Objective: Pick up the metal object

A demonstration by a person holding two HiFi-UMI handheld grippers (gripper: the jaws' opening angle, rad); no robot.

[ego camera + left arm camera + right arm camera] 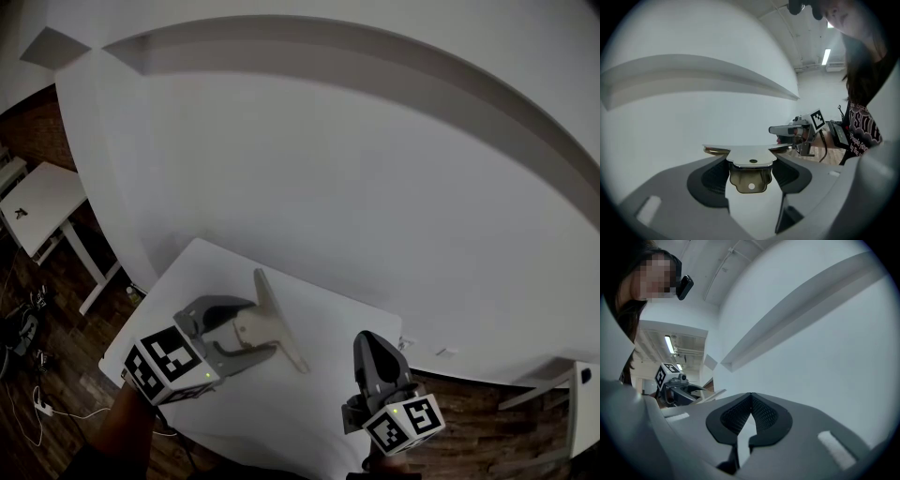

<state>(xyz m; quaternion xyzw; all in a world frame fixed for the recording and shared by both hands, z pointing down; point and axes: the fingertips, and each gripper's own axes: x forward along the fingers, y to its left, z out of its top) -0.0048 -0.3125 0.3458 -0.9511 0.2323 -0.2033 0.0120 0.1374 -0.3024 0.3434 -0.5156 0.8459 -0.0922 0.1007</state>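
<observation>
We clamp our left hand-held gripper (255, 326) on the metal object (751, 157) by its narrow tab, so the wide flange sticks out ahead of the jaws, apparently clear of the surface (319, 412) below. Our right hand-held gripper (751, 404) waits alongside, closed and empty. We can read no brand, only the square markers.

The only lettering stands on the person's black shirt (863, 129), at the right edge of the left gripper view. It is large white print cut off by the frame, of which "SOU" can be made out, with smaller slanted lines beneath that are too small to read surely. The left gripper (258, 326) and the right gripper (367, 337) each carry a marker cube (167, 364) (405, 424) bearing black-and-white square code patterns, without letters or digits.
</observation>
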